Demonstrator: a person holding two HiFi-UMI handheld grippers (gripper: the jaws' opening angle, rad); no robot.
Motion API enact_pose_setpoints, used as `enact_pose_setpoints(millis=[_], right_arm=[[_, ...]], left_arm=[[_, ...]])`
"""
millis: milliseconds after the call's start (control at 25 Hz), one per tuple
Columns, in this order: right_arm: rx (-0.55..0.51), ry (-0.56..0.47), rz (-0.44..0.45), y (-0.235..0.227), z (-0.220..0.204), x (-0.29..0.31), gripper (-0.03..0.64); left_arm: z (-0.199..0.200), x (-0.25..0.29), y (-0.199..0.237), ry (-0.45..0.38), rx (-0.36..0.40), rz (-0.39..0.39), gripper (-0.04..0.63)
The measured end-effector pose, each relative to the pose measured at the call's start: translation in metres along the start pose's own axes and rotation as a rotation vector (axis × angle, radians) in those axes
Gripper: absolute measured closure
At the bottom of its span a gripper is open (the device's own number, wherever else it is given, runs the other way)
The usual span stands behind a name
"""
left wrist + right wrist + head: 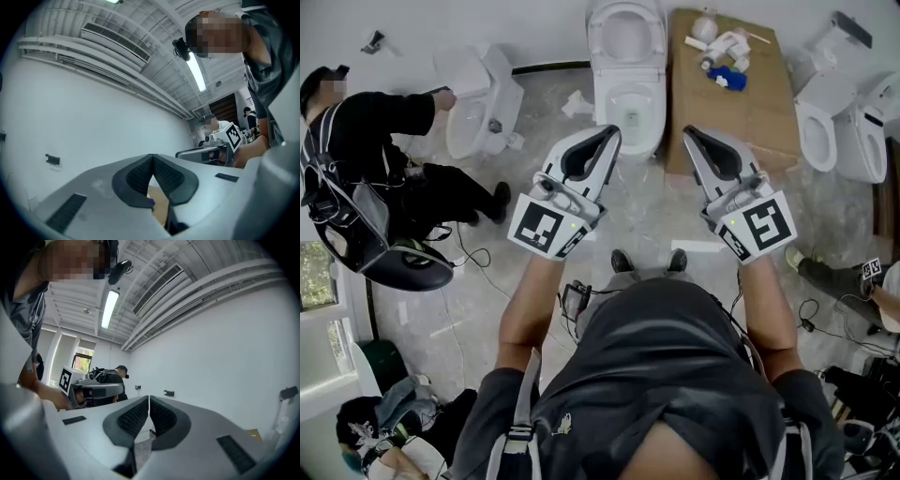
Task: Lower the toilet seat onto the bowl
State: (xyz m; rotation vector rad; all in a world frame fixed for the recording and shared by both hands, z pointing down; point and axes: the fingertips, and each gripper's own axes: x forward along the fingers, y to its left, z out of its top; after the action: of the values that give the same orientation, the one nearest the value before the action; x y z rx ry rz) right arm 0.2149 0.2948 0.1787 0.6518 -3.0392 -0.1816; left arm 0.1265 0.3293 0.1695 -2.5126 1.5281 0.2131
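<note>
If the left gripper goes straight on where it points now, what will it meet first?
Probably the toilet: from above, the left gripper aims at its raised seat. Its own view shows white wall beyond, so height is unclear.

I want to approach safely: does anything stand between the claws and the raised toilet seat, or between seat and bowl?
Nothing visible does. The left claw and right claw, both shut and empty, hover before the bowl, whose rim looks bare below the upright toilet seat. The cardboard lies aside, to the right.
</note>
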Motion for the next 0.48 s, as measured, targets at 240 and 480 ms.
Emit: enact_pose_setpoints(millis=[240, 480], right_arm=[[-0.001, -0.006, -0.003, 0.009, 0.0, 0.009, 0.609], [-0.007, 0.001, -0.018, 0.019, -0.003, 0.025, 0.609]], left_arm=[[-0.004, -0.01, 0.011, 0.002, -0.01, -0.003, 0.597], [-0.006, -0.023, 0.029, -0.005, -0.021, -0.008, 0.597]])
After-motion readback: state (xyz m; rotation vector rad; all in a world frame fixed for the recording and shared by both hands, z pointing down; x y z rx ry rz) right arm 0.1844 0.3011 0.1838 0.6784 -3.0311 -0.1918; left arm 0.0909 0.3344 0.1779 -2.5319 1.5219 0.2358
